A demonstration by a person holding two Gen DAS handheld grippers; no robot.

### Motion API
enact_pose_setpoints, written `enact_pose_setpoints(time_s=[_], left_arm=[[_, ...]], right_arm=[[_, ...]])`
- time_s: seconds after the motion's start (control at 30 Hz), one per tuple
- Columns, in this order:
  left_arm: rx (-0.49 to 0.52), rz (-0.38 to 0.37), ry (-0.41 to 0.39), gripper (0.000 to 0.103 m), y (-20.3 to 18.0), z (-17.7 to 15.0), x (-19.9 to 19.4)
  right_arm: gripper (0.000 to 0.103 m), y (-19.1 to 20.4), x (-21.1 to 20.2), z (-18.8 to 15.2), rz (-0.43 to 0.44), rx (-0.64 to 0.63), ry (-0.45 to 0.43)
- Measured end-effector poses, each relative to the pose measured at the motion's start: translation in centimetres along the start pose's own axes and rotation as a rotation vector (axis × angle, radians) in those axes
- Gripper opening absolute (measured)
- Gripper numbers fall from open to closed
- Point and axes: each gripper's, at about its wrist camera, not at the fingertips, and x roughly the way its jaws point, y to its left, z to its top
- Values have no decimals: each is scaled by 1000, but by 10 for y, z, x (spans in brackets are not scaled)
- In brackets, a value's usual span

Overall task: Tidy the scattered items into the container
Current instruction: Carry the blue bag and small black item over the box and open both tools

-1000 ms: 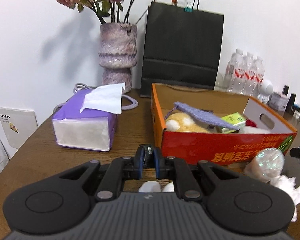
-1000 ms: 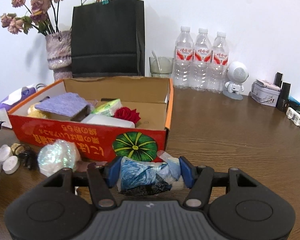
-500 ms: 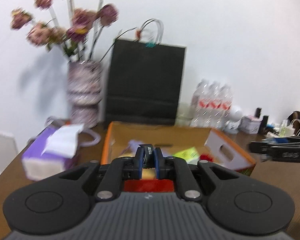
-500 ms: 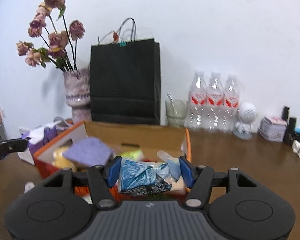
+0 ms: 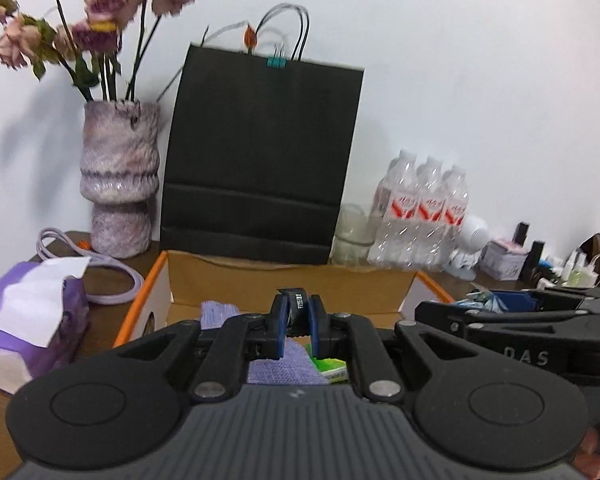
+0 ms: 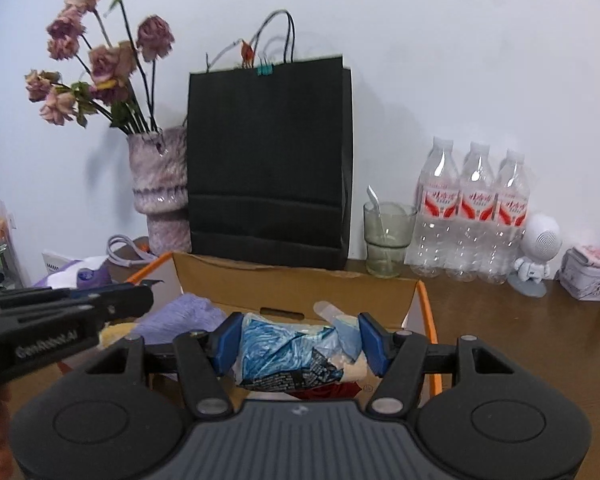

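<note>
Above the box: blue packet (image 6: 284, 354) clamped in right gripper (image 6: 300, 346)
Left gripper (image 5: 296, 330): pinching small black clip (image 5: 296, 316) over cardboard box (image 5: 284, 280)
Surface: brown table (image 6: 520, 332), white wall behind
Poses: both grippers level, side by side

A black paper bag (image 6: 269, 160) stands against the open cardboard box's (image 6: 296, 284) far wall. A vase (image 6: 160, 188) and water bottles (image 6: 472, 216) flank the bag.

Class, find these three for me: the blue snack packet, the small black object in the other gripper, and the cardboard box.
blue snack packet (image 6: 284, 354), right wrist view, its crinkled front.
small black object (image 5: 298, 312), left wrist view, its ridged edge.
cardboard box (image 6: 292, 290), right wrist view, inner back wall.
</note>
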Motion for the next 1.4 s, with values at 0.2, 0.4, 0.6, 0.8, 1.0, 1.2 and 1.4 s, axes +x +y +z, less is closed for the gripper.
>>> enact_pose_setpoints(time_s=[0.2, 0.4, 0.6, 0.8, 1.0, 1.2, 1.4], left_arm=[[23, 32, 62, 12, 1, -12, 25], [70, 73, 85, 13, -2, -21, 30], [71, 144, 95, 72, -3, -21, 29], [42, 232, 76, 103, 4, -16, 23], [57, 239, 82, 103, 1, -15, 24], [52, 237, 77, 103, 1, -15, 22], [50, 236, 66, 103, 1, -13, 17]], right_arm=[[60, -8, 23, -8, 14, 20, 73], [65, -7, 34, -15, 22, 10, 119], [91, -8, 40, -18, 13, 21, 159], [103, -18, 37, -14, 7, 66, 155], [103, -16, 35, -11, 6, 53, 150], [103, -15, 32, -9, 3, 45, 142], [103, -13, 27, -6, 7, 42, 128]])
